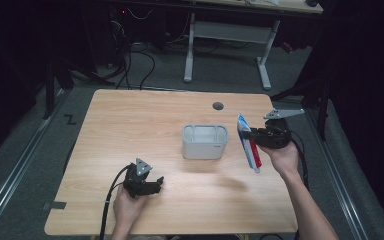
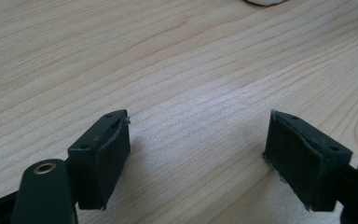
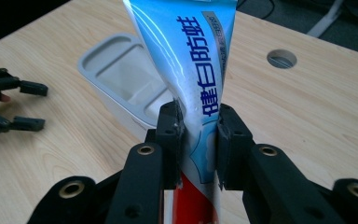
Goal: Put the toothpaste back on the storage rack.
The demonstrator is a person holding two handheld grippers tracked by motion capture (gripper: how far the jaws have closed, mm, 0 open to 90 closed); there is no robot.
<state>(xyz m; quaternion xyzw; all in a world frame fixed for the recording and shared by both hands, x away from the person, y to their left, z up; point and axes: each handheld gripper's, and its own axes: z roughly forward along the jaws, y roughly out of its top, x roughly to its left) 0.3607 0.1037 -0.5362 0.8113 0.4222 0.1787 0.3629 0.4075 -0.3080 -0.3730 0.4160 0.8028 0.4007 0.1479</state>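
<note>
Right of grey container (image 1: 205, 142): toothpaste tube (image 1: 248, 142) in R gripper (image 1: 254, 134) jaws, seemingly airborne.

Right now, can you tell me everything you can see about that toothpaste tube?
The toothpaste tube is a soft, shiny plastic tube, light blue and white with blue lettering and a red end. The right gripper pinches it across its middle, jaws pressed on both flat sides, so it dents slightly. In the high view it hangs in the air, tilted, red end toward the person, right of the grey container. Nothing else touches it.
</note>
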